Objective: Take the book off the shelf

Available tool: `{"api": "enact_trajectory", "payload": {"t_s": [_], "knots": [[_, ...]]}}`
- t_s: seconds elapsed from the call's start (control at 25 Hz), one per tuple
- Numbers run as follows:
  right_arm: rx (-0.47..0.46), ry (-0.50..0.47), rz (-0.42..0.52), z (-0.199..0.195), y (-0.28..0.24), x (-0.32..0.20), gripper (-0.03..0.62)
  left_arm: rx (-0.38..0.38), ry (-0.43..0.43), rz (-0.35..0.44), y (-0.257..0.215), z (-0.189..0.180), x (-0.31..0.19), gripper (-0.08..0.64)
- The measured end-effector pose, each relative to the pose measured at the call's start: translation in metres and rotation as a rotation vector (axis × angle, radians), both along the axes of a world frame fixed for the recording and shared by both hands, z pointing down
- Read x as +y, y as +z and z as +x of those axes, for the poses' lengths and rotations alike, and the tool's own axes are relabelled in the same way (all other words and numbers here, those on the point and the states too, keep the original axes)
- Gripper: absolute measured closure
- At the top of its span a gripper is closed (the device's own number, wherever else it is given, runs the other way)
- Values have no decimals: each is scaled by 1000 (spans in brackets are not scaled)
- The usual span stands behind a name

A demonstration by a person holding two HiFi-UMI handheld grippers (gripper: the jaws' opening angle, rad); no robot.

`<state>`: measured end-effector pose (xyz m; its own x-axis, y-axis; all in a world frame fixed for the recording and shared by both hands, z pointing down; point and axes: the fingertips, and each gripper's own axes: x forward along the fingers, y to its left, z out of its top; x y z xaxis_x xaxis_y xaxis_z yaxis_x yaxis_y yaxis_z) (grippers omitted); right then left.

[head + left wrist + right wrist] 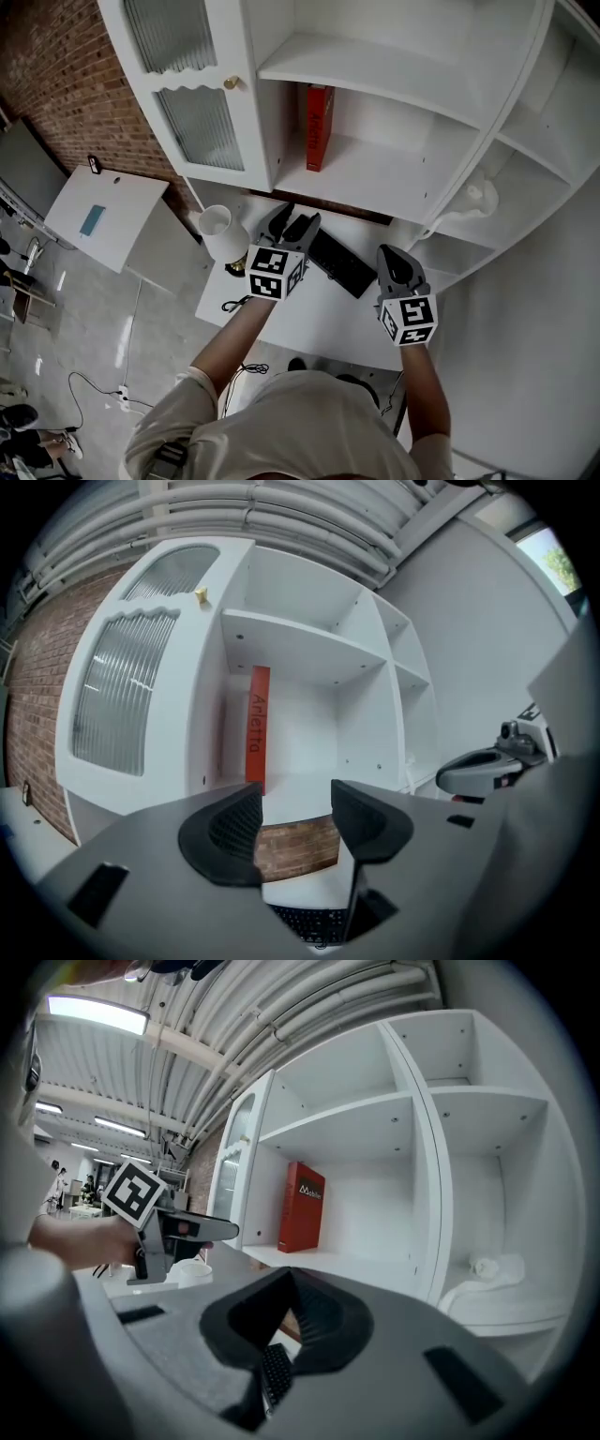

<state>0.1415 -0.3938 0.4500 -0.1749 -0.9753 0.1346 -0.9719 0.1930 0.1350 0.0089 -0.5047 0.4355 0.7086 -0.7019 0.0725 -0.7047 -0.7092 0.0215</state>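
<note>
Closest to the head camera, the person's shoulders [281,422] occupy the lower edge, with both forearms extended over a white desk [319,323].

Left gripper [294,219]: jaws spread wide, nothing between them (its own view shows only brick wall and desk through the gap).

Red book [319,127]: upright on the shelf [384,178] above the desk, at the left end of its open compartment, just beside the side wall and well apart from both grippers.

Black keyboard [342,264]: flat on the desk, between the two grippers.

Right gripper [395,253]: jaw tips pressed together, empty.
</note>
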Motion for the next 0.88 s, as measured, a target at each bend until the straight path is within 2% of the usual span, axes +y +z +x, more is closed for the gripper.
{"api": "enact_trajectory", "payload": {"t_s": [0.36, 0.68, 0.88], "knots": [[-12, -7, -6, 12, 0, -16, 589, -17, -24, 17, -16, 29, -47, 341], [-22, -61, 1, 29, 0, -30, 589, -53, -129, 29, -31, 50, -96, 332], [-22, -70, 8, 45, -1, -35, 589, -48, -191, 12, -39, 54, -130, 327]]}}
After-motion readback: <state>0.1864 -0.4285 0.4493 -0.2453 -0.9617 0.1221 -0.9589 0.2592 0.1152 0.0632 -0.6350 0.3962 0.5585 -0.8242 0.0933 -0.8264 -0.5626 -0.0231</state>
